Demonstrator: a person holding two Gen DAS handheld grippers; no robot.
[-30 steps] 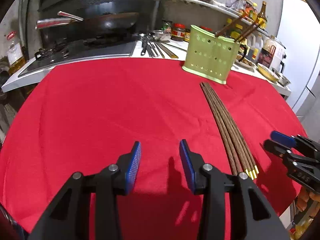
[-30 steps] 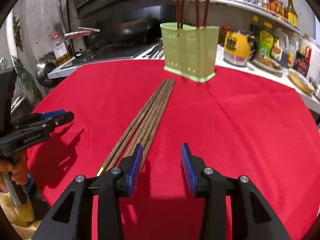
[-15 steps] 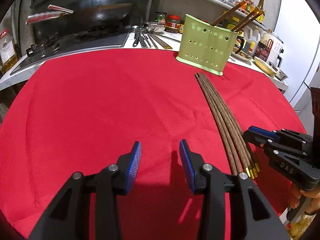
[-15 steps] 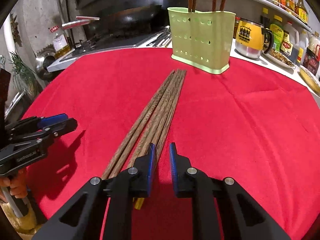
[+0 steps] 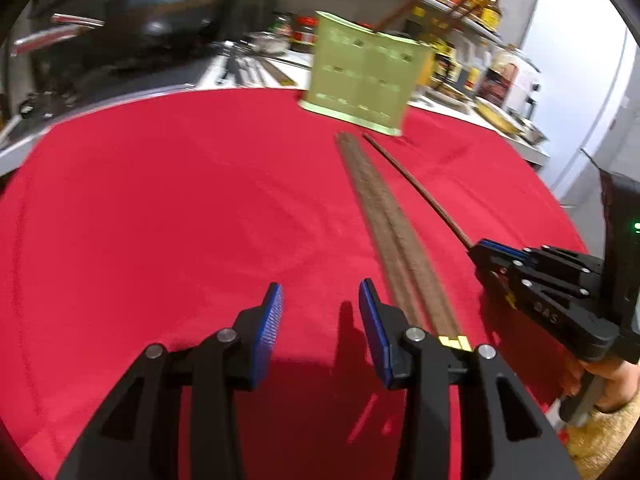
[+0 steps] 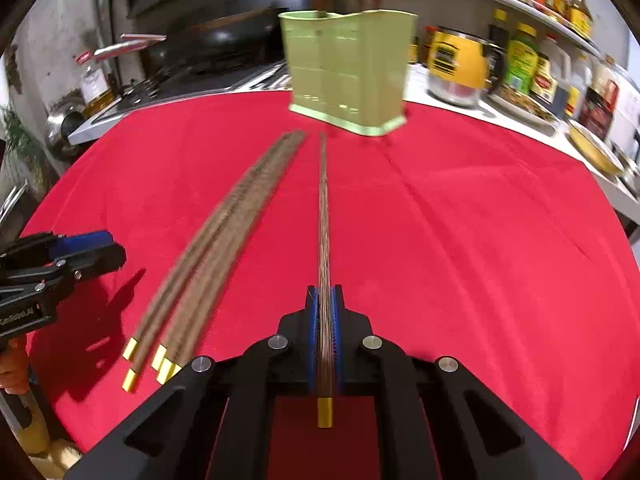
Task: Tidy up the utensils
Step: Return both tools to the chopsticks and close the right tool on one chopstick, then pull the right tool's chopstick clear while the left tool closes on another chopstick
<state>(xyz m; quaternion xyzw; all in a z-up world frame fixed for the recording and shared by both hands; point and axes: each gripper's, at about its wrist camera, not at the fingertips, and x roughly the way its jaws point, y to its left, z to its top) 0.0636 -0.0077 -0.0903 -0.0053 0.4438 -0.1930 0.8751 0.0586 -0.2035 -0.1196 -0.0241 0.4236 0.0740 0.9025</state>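
Note:
Several brown wooden chopsticks (image 6: 224, 236) with gold caps lie bundled on the red cloth (image 6: 460, 240), pointing toward a green perforated utensil holder (image 6: 346, 72) that has a few chopsticks standing in it. My right gripper (image 6: 325, 300) is shut on one chopstick (image 6: 323, 208), held apart from the bundle with its far tip near the holder. In the left wrist view that chopstick (image 5: 416, 184) runs from my right gripper (image 5: 480, 250) toward the holder (image 5: 362, 80). My left gripper (image 5: 320, 300) stands open and holds nothing, just left of the bundle (image 5: 392, 236).
A black wok (image 6: 216, 40) sits on a stove behind the cloth. Jars and bottles (image 6: 520, 56) crowd the shelf and counter at the back right, beside a yellow mug (image 6: 456, 68). Metal utensils (image 5: 248, 68) lie on the counter. A hand (image 5: 604, 384) holds the right gripper's handle.
My right gripper closed on one chopstick and drew it out of the bundle to the right. My left gripper shifted closer to the bundle, staying open.

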